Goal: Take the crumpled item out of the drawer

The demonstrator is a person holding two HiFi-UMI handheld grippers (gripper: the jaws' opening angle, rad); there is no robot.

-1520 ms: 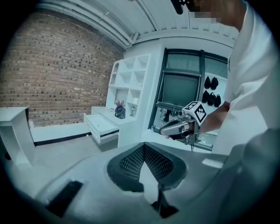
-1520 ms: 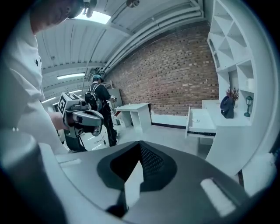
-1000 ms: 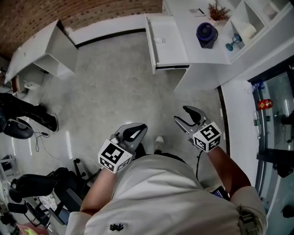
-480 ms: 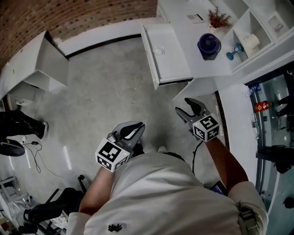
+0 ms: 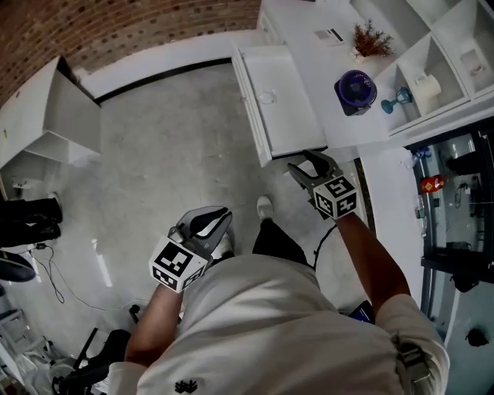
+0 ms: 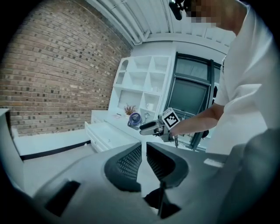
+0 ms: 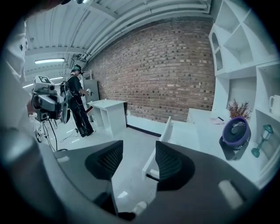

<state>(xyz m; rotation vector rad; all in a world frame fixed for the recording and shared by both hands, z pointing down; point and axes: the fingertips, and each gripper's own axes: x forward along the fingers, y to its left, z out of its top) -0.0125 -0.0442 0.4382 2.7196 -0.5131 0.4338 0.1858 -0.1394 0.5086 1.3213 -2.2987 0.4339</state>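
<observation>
Head view puts you over a bare grey concrete floor (image 5: pixel 170 146), with a brick wall (image 5: pixel 131 23) along the far side and a white desk (image 5: pixel 54 116) against it at your left. The white drawer (image 5: pixel 289 116) stands pulled out from the white cabinet, whose counter (image 5: pixel 324 62) carries a purple fan (image 5: pixel 356 91) and a dried plant (image 5: pixel 370 38).

The crumpled item (image 5: pixel 267 96) lies inside the drawer, close to the front panel and about halfway along it. It reads as a small pale wad, too small here to tell its material.

Your right gripper (image 5: pixel 309 163) hangs at the drawer's near corner. Its jaws are spread wide with nothing in them, and the drawer's front panel shows through the gap in the right gripper view. Your left gripper (image 5: pixel 210 224) is lower, over the floor, well apart from the drawer. Its pads are drawn almost together with only a thin slit between them, and they hold nothing.

Another person (image 7: pixel 78 103) stands far back by the desk. Your own shirt covers the floor beneath you.
</observation>
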